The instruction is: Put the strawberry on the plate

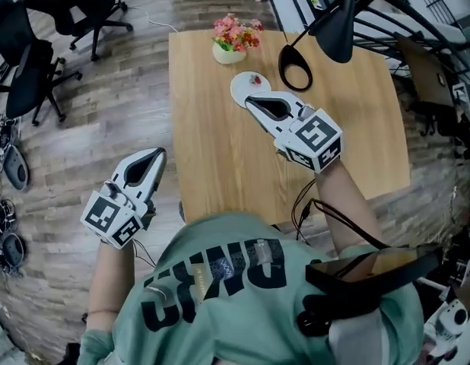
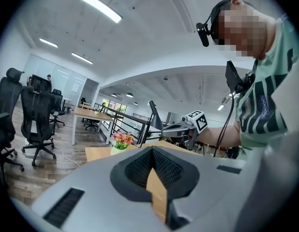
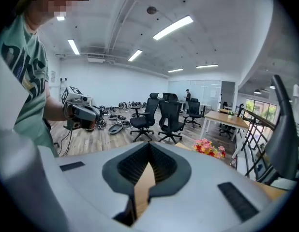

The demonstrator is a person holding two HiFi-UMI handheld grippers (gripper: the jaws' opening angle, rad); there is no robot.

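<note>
1. Here, the right claw [image 1: 252, 99] is hanging over the near edge of the plate [image 1: 239, 84]. Its jaws are pressing together with nothing between them.
2. The strawberry [image 1: 256, 77] is lying on the plate, just beyond that claw's tip and toward the plate's far side.
3. The plate is sitting on the far half of the wooden surface [image 1: 220, 150], near the middle of its width.
4. The left claw [image 1: 157, 153] is hovering off the surface's left edge, over the floor [image 1: 106, 112]. Its jaws are also meeting at the tips and holding nothing.
5. A pot of flowers [image 1: 235, 38] is standing at the far edge of the surface, just beyond the plate.
6. A black lamp [image 1: 338, 17] is leaning in over the far right corner, with a dark loop [image 1: 295, 68] lying beside the plate's right side.
7. Black chairs [image 1: 37, 59] are standing on the floor to the far left, well apart from the surface.
8. The person's arms are reaching forward from a green shirt [image 1: 242, 295], one to each claw.
</note>
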